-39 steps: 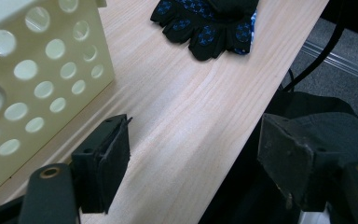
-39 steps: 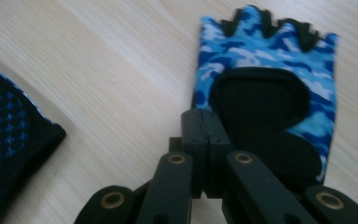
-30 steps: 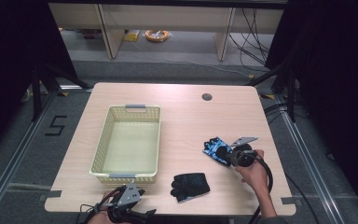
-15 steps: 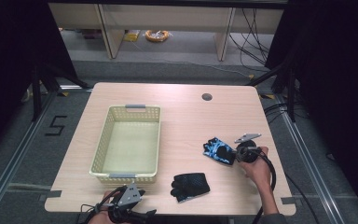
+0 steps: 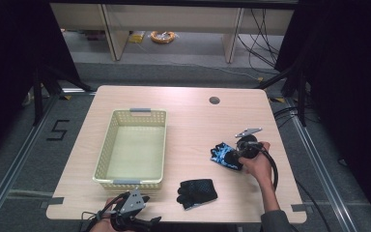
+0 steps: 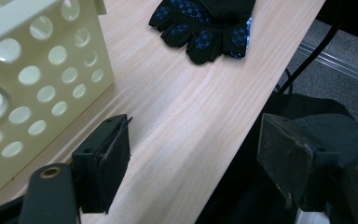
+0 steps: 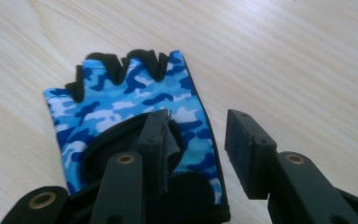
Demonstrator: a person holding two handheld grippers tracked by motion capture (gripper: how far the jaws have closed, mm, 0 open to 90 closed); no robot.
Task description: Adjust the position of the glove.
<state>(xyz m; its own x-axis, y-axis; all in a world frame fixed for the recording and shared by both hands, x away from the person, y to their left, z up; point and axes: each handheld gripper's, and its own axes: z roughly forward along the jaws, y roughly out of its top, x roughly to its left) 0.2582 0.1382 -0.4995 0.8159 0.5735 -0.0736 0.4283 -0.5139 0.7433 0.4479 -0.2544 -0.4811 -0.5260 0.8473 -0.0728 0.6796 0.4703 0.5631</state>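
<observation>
The right tool (image 5: 236, 155) has slid back toward the surface's (image 5: 188, 104) right edge, and its jaws have just been opening. They now stand partly apart over the blue glove (image 7: 135, 100): one jaw lies over the cuff and the other over bare wood, with no pinch on the fabric. The blue glove lies flat at the right of the surface, palm side down, well apart from the basket (image 5: 133, 145). That looks like a release, so it still has to get across to the basket. The black glove (image 5: 197, 192) waits near the front edge. The left tool (image 6: 191, 158) hangs wide and empty beside the basket's corner.
</observation>
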